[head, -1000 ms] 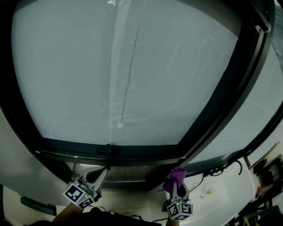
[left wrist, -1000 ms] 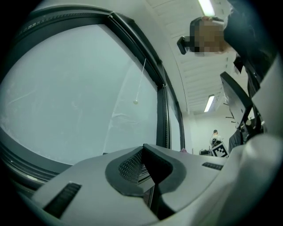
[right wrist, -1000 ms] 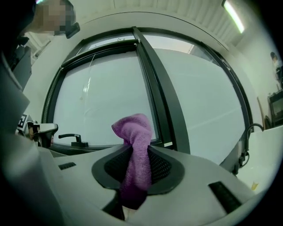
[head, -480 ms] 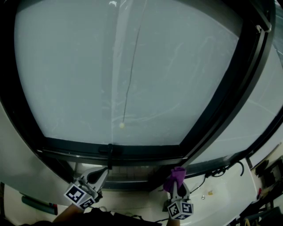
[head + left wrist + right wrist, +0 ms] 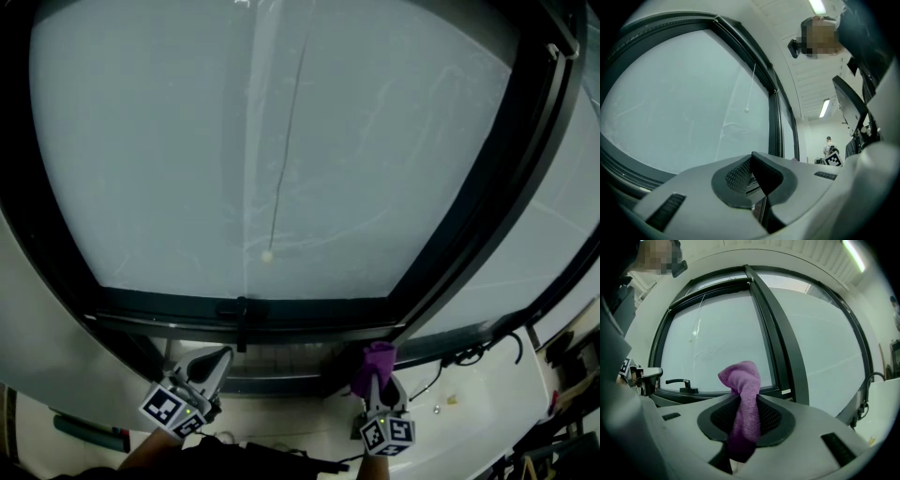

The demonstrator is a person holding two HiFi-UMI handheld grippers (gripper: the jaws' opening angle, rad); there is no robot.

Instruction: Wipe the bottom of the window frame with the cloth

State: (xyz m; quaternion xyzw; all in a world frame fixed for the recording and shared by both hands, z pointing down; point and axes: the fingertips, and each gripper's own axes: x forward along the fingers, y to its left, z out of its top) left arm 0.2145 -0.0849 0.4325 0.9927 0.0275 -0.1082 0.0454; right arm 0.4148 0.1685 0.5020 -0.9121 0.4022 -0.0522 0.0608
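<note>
The dark bottom rail of the window frame [image 5: 309,321] runs across the lower head view, and it shows behind the cloth in the right gripper view as the rail [image 5: 712,393]. Below the rail, my right gripper [image 5: 379,382] is shut on a purple cloth [image 5: 377,360]. The cloth [image 5: 744,394] stands up out of the gripper [image 5: 745,417], short of the rail. My left gripper [image 5: 216,362] sits below the window handle [image 5: 242,319]. In its own view the left gripper [image 5: 751,172] is shut with nothing in it.
A pull cord ending in a bead [image 5: 267,255] hangs in front of the frosted pane. A thick dark mullion [image 5: 469,216] slants up to the right. A black cable [image 5: 473,356] lies on the white sill [image 5: 487,412] at right. A person [image 5: 828,146] stands far off.
The window and both grippers have shifted slightly to the right in the head view. The cloth stays clamped in the right gripper, and the left gripper stays shut.
</note>
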